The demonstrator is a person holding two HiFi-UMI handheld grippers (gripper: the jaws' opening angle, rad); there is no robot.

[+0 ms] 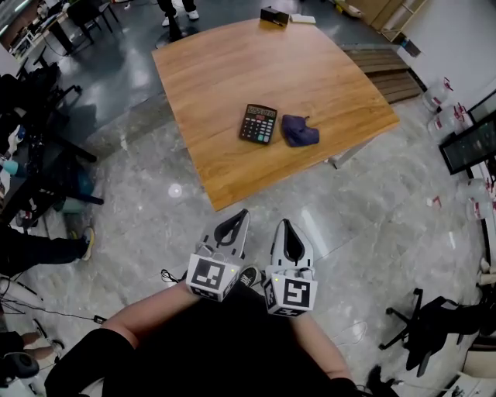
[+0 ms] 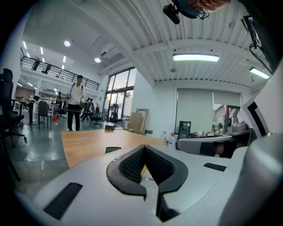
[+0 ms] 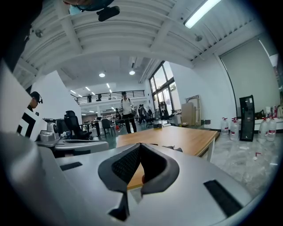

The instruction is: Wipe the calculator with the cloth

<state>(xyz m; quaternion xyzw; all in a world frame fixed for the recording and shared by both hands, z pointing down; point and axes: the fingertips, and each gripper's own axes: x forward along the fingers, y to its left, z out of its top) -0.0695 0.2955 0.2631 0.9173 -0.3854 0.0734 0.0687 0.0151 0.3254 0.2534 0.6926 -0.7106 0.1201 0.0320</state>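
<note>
A black calculator (image 1: 258, 123) lies on the wooden table (image 1: 225, 62), near its front corner. Just to its right a crumpled dark blue cloth (image 1: 299, 130) rests on the tabletop. My left gripper (image 1: 242, 214) and right gripper (image 1: 284, 224) are side by side over the floor, short of the table's front edge, both shut and empty. In the left gripper view the calculator (image 2: 113, 149) shows as a dark slab just beyond the shut left gripper (image 2: 144, 146). The right gripper view has the cloth (image 3: 172, 148) peeking over the shut right gripper (image 3: 140, 144).
A small black box (image 1: 274, 15) and a white item (image 1: 302, 18) sit at the table's far edge. Office chairs stand at the left (image 1: 46, 85) and lower right (image 1: 434, 326). Bottles (image 1: 446, 93) line the right wall. A person (image 2: 76, 102) stands far off.
</note>
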